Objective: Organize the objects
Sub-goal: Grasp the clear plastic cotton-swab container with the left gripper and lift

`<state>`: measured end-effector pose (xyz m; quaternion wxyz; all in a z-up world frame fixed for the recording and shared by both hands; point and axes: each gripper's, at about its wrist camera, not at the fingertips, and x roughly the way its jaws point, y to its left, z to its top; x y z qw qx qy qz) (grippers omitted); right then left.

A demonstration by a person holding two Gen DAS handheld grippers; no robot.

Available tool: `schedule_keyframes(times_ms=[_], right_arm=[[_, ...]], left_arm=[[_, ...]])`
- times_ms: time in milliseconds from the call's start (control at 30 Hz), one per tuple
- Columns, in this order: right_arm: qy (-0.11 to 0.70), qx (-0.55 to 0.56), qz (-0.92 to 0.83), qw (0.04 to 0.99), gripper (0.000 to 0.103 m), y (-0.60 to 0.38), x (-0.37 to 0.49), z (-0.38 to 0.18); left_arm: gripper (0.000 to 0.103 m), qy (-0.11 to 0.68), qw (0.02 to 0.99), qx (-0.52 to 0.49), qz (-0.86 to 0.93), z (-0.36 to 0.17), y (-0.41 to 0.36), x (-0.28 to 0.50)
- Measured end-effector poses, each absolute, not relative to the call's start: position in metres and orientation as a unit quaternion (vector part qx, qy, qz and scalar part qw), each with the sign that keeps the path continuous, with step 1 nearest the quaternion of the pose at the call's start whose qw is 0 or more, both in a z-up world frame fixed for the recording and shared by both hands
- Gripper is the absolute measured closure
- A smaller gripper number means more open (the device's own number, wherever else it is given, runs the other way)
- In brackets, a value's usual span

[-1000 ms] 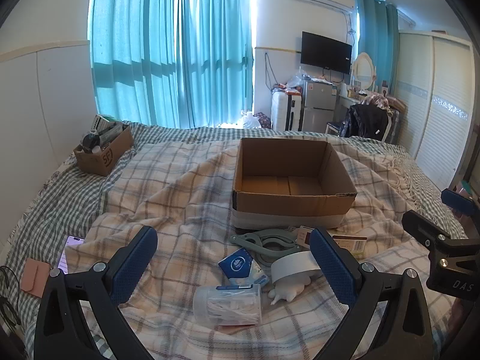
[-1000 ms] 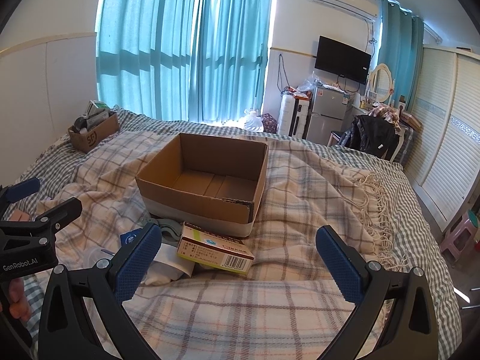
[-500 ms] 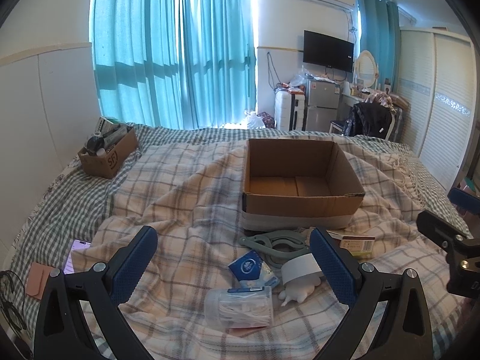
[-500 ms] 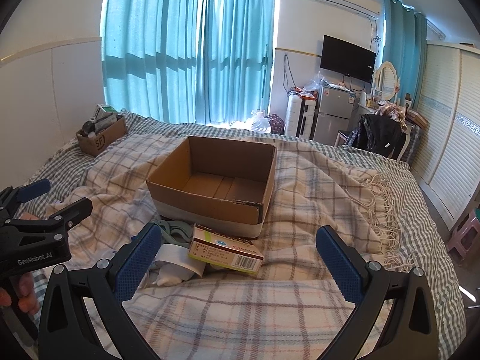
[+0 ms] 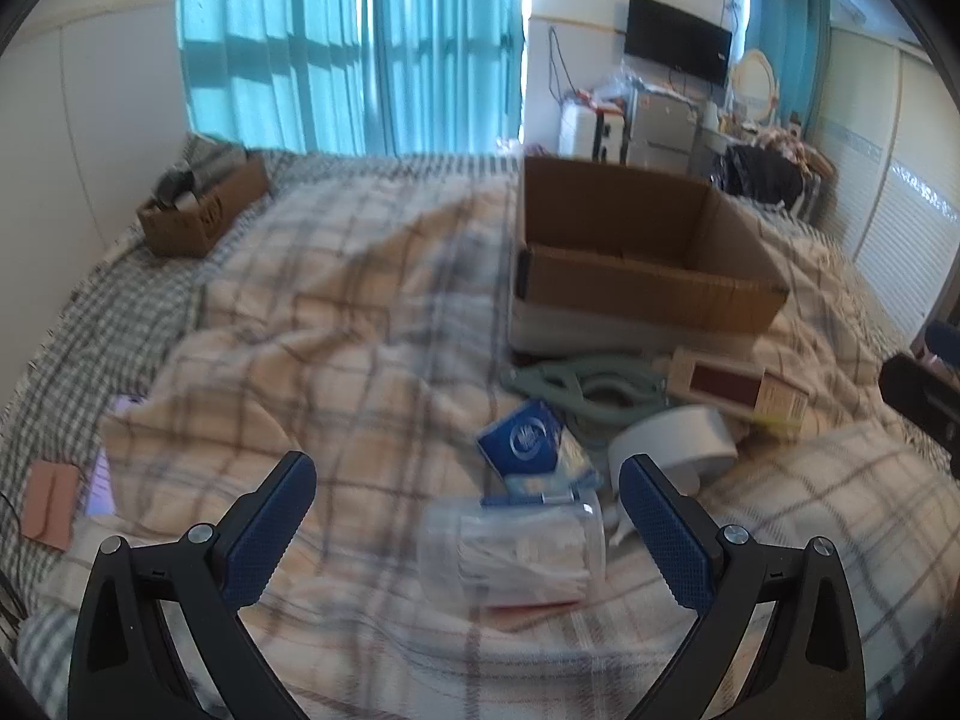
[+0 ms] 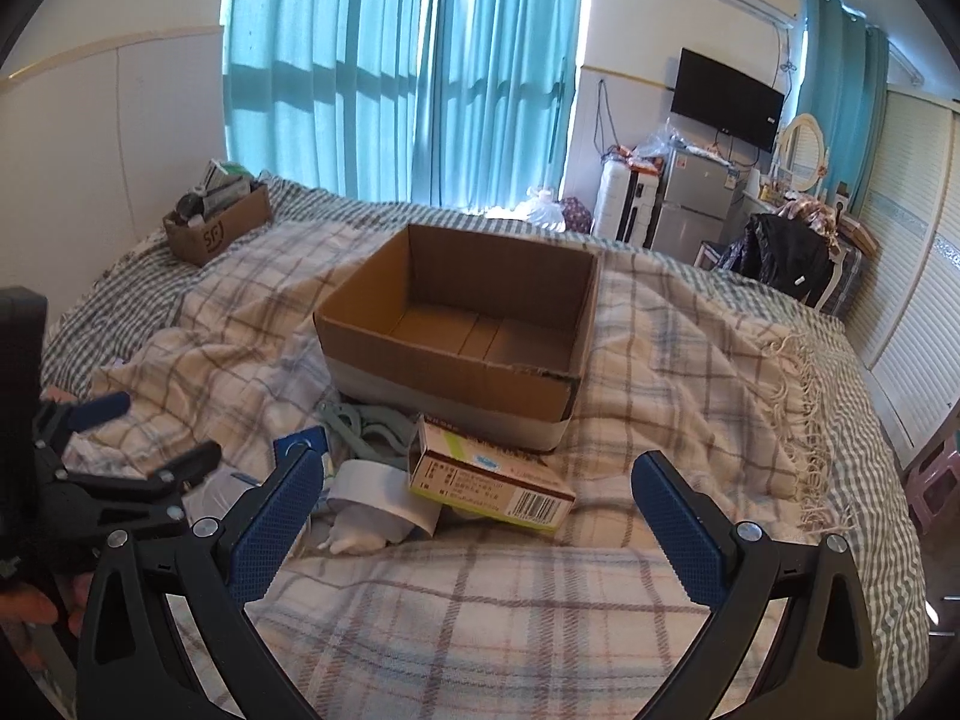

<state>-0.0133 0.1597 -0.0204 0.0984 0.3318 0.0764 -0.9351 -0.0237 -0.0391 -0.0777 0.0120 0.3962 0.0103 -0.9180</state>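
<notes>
One rectangular corrugated cardboard box [image 6: 462,339] on plaid blanket [image 6: 660,372].

an open cardboard box [image 6: 456,330] with a grey band round its base sits upright on the plaid blanket, nothing visible inside. just in front of it lie a grey-green plastic clip [image 5: 591,387], a flat medicine carton [image 6: 489,480] with a barcode, a white roll [image 5: 672,441] on its side, a blue packet [image 5: 528,438] and a clear plastic container [image 5: 513,546], clustered close together.
</notes>
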Motion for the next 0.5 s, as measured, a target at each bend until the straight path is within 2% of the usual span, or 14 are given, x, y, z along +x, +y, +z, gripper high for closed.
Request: schedule_keyframes(times_ms=[233,367,400,433,500], right_arm=[[0.078,0.374,-0.918,0.107,0.000,0.153,-0.031,-0.046],[0.075,0.396,-0.909,0.106,0.000,0.151,-0.040,-0.056],[0.076,0.401,-0.907,0.104,0.000,0.150,-0.042,-0.058],[0.079,0.407,-0.904,0.102,0.000,0.148,-0.043,-0.060],[0.089,0.420,-0.898,0.097,0.000,0.143,-0.046,-0.064]], left_arm=[[0.000,0.027,-0.028,0.462,-0.886,-0.117,-0.034,-0.039],[0.000,0.009,-0.036,0.494,-0.869,-0.136,-0.023,-0.046],[0.002,0.006,-0.038,0.501,-0.865,-0.142,-0.020,-0.049],[0.013,0.003,-0.031,0.501,-0.865,-0.144,-0.020,-0.051],[0.013,0.017,-0.030,0.497,-0.867,-0.142,-0.025,-0.051]])
